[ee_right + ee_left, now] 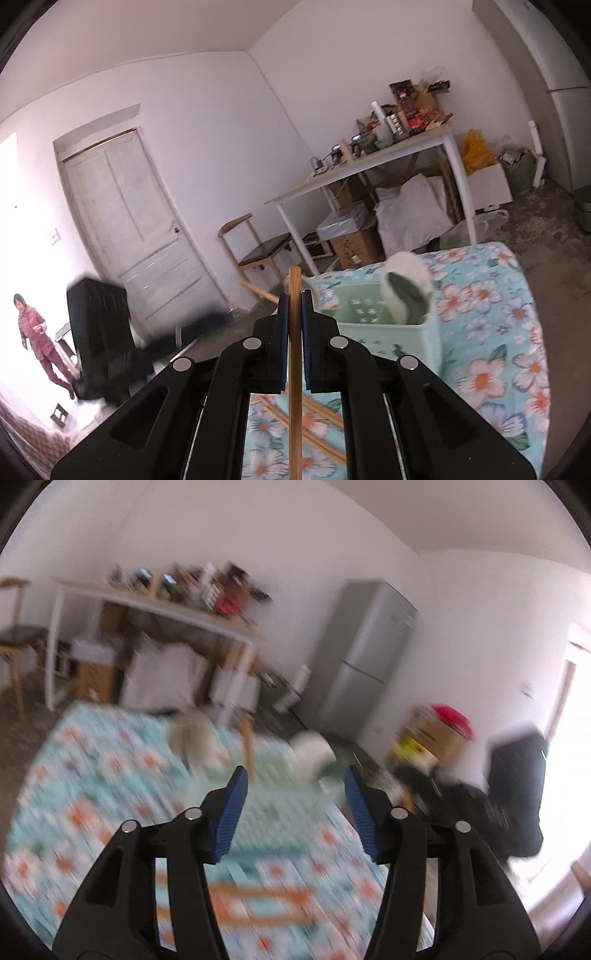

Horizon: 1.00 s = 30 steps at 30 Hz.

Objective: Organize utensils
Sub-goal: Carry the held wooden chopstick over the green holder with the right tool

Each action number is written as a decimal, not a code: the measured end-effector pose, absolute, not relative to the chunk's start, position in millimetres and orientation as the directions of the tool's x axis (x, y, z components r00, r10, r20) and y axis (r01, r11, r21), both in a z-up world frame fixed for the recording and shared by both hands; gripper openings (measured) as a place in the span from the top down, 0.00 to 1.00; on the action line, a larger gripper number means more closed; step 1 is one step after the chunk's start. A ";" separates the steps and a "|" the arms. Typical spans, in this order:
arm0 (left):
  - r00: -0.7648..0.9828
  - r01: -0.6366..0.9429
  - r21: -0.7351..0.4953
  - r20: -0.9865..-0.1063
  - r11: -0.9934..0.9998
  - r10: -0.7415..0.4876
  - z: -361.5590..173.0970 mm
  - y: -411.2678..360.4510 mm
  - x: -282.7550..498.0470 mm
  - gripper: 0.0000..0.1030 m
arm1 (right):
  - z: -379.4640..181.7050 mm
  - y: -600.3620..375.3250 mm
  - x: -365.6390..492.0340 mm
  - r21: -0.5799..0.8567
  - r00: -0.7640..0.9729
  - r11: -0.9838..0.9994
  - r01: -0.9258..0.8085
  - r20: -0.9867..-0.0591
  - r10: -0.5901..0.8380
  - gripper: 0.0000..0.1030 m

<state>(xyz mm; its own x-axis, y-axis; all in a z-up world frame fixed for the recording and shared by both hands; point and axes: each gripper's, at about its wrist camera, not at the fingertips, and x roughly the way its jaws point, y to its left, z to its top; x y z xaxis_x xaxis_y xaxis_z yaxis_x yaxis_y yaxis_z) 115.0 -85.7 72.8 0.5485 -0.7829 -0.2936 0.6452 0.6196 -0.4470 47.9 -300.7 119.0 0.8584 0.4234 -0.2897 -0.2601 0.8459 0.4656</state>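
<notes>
Bamboo chopstick [294,332] pinched upright in the right claw [294,299], near the pale green basket [384,325] on the flowered desk [498,332]. Step in hand, I judge: carrying it to the basket. Left claw [293,786] spread, empty; view blurred. A white cup [406,280] sits in the basket and may crowd the drop. More chopsticks [314,435] wait below.

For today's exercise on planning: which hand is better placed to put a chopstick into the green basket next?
Right. The right gripper is shut on a chopstick, with the basket just ahead. The left gripper is open and holds nothing.
</notes>
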 end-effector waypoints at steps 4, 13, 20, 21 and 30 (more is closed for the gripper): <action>0.422 0.695 -0.483 -0.326 0.533 -0.846 44.7 -86.5 92.1 0.48 | 120.5 -280.5 53.6 0.463 0.828 0.835 -0.295 -0.311 0.466 0.93; 0.294 0.697 -0.568 -0.329 0.437 -0.897 13.1 -78.2 80.8 0.47 | 115.9 -233.8 63.9 0.447 0.764 0.826 -0.343 -0.378 0.522 0.92; 0.297 0.660 -0.628 -0.286 0.412 -0.911 3.3 -53.5 88.2 0.47 | 111.4 -217.3 69.0 0.422 0.746 0.844 -0.332 -0.430 0.509 0.93; 0.296 0.662 -0.631 -0.277 0.405 -0.914 4.6 -52.3 88.2 0.47 | 110.9 -215.3 70.5 0.419 0.743 0.846 -0.331 -0.437 0.507 0.93; 0.307 0.667 -0.625 -0.267 0.407 -0.914 0.2 -41.6 87.9 0.45 | 109.6 -190.6 75.2 0.414 0.708 0.833 -0.367 -0.456 0.538 0.93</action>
